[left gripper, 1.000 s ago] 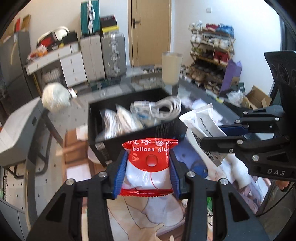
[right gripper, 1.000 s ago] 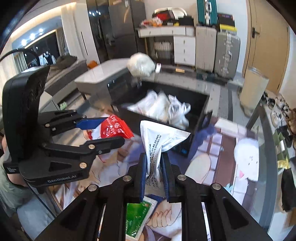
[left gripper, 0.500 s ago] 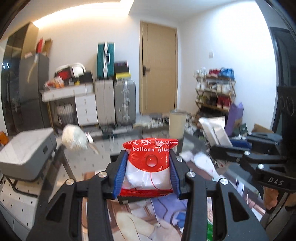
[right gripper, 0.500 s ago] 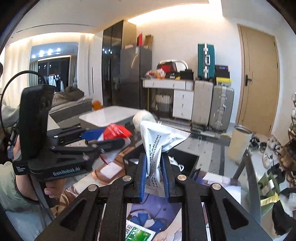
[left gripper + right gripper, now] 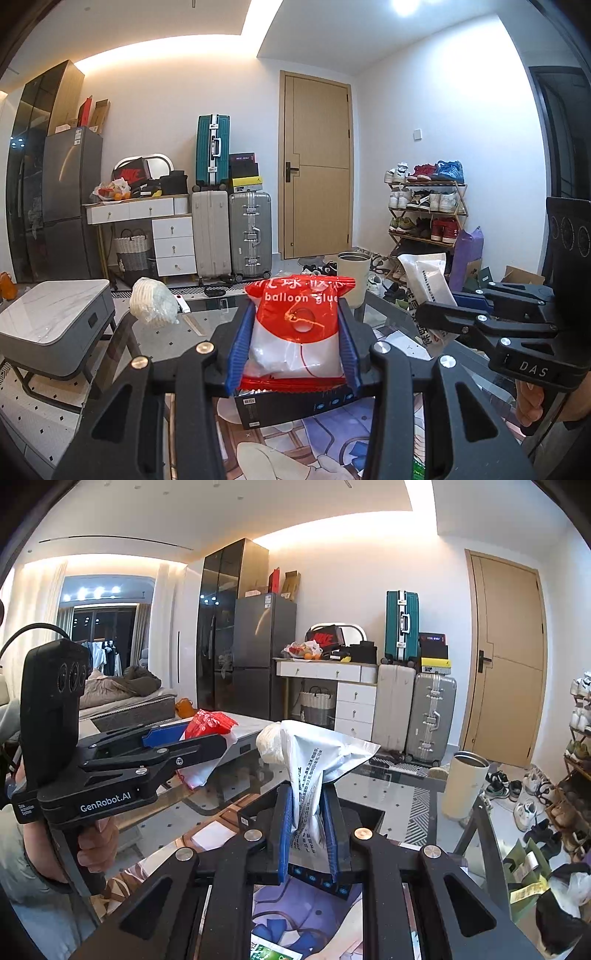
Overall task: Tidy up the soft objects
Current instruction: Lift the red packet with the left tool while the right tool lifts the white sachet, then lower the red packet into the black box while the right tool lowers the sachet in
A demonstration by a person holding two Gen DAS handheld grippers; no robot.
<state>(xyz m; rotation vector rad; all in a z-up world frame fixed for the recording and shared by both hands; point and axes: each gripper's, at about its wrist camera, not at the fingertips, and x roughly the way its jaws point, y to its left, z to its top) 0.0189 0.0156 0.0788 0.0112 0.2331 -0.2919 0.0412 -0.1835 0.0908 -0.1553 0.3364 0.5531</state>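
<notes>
My left gripper [image 5: 293,347] is shut on a red and white "balloon glue" packet [image 5: 295,332], held upright above the black storage box [image 5: 295,406]. My right gripper [image 5: 309,834] is shut on a crumpled silver-white pouch [image 5: 314,768] with printed text. In the left wrist view the right gripper [image 5: 436,314] and its pouch [image 5: 428,284] show at the right. In the right wrist view the left gripper [image 5: 207,738] with the red packet [image 5: 208,723] shows at the left. Both are raised and level; the box contents are hidden.
A white bundled bag [image 5: 153,306] lies on the glass table [image 5: 207,325] behind the box. A cream cylinder bin [image 5: 352,277] stands beyond the table. A printed mat [image 5: 332,435] covers the near tabletop. Suitcases [image 5: 247,232] and a shoe rack [image 5: 424,206] line the far wall.
Both grippers have tilted up and risen with their packets; the view swung from looking down into the box to level across the room. Both grips are unchanged.
</notes>
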